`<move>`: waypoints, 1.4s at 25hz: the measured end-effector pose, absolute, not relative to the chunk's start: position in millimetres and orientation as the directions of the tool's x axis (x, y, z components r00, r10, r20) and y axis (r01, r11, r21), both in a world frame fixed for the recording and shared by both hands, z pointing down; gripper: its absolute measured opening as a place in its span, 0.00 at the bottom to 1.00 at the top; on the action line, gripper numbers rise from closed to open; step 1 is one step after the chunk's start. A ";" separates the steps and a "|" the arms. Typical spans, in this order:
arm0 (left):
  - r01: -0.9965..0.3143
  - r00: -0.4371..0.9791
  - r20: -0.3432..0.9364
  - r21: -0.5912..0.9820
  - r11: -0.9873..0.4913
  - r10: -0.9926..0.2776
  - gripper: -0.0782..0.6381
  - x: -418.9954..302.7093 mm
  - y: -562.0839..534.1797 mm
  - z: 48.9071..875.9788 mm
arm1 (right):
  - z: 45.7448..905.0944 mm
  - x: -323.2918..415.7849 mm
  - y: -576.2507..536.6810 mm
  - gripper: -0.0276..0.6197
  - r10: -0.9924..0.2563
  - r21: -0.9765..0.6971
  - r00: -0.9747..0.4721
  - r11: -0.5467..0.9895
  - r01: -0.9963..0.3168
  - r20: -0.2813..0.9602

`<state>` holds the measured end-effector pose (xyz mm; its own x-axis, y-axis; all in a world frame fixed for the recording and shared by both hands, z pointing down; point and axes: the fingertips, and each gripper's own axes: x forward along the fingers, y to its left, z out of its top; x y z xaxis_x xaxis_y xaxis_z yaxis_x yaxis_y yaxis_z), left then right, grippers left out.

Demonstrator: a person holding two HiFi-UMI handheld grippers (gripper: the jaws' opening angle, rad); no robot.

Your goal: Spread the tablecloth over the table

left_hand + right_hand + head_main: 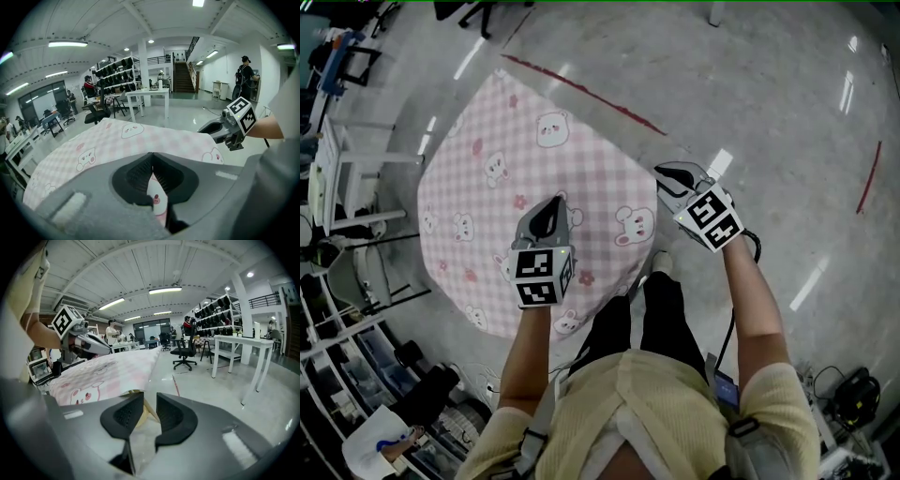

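A pink checked tablecloth printed with bears lies spread over the table, which it hides. My left gripper is over the cloth's near side. In the left gripper view its jaws are shut on a fold of the tablecloth, and the rest of the cloth stretches away ahead. My right gripper is at the cloth's right corner. In the right gripper view the jaws stand a little apart, with the pale cloth edge caught between them and the printed side running off to the left.
A red tape line crosses the shiny floor beyond the table. White desks and racks crowd the left side. A white table, shelving and a standing person are farther off. An office chair is near another white table.
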<state>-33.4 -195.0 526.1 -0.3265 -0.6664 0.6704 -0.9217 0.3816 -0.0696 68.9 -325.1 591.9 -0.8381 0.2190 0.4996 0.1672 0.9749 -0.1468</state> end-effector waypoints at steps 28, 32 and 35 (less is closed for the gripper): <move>-0.927 -0.317 0.619 -0.042 0.373 -0.719 0.12 -41.9 -177.9 502.4 | 531.8 64.5 -328.0 0.05 0.030 -0.022 -0.888 1.000 0.023 0.458; -0.928 -0.319 0.588 -0.033 0.372 -0.743 0.12 -44.6 -175.2 486.3 | 500.7 60.4 -331.2 0.05 -0.018 0.039 -0.898 0.999 -0.001 0.440; -0.927 -0.321 0.568 -0.025 0.373 -0.758 0.12 -43.7 -169.5 475.9 | 479.8 59.3 -328.2 0.05 -0.047 0.091 -0.902 0.996 -0.008 0.430</move>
